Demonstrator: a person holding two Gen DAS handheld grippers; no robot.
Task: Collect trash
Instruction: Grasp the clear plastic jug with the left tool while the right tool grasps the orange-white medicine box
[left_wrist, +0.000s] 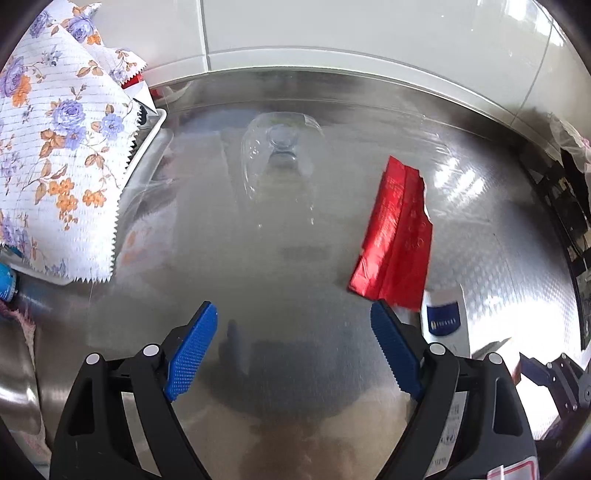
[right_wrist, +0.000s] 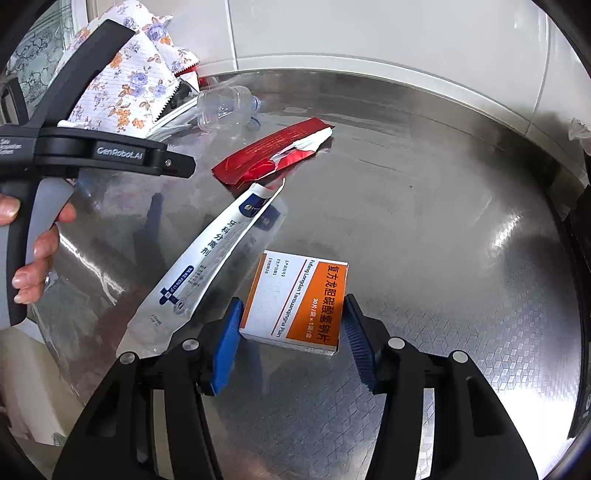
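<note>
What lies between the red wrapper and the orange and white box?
In the right wrist view, the white tube lies partly between the red wrapper and the box, on the metal counter.

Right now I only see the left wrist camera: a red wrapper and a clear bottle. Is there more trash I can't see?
Observer: Yes. An orange-and-white medicine box lies flat on the metal counter.
Operator: Is anything grabbing it?
Observer: The right tongs straddle it, one finger on each side.
Operator: What's the white thing by my wrapper?
Observer: A long white pouch with blue print, reaching from the red wrapper toward the box.
</note>
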